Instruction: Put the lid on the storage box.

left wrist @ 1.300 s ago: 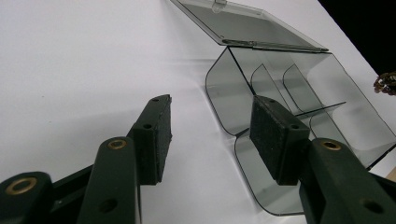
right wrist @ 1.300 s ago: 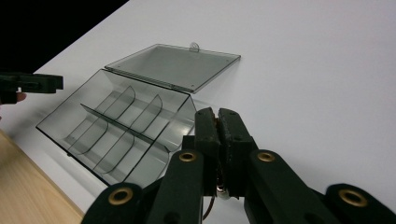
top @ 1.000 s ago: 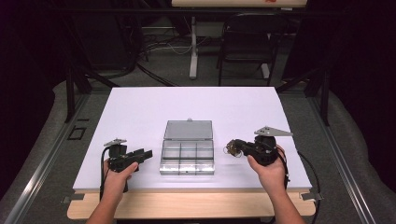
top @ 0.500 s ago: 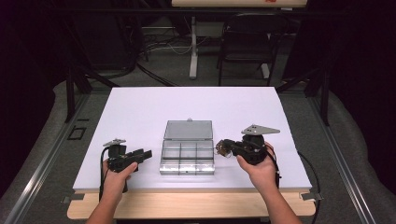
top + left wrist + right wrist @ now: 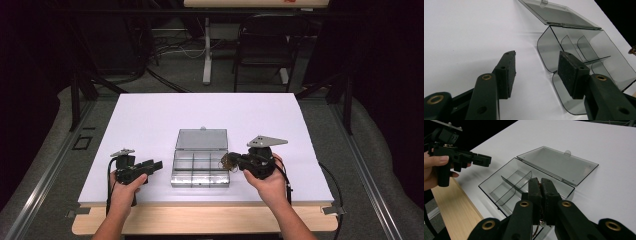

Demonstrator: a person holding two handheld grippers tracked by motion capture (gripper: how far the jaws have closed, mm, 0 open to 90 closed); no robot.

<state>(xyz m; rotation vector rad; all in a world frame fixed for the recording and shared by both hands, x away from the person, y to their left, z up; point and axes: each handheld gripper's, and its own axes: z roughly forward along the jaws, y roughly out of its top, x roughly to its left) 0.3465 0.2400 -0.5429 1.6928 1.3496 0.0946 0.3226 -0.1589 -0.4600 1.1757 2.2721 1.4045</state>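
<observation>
While the clear compartment box (image 5: 200,167) sits near the white table's (image 5: 150,115) front edge, lid laid flat behind it, left gripper (image 5: 151,165) hovers just left of the box, jaws spread, nothing between. Right gripper (image 5: 226,161) at the box's right rim is clenched on a small brownish item (image 5: 539,202), hard to identify. Wide bare tabletop beyond the lid.

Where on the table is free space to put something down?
The far half of the table, beyond the open box, is bare. The near edge is crowded: a hand-held gripper on each side of the box.
</observation>
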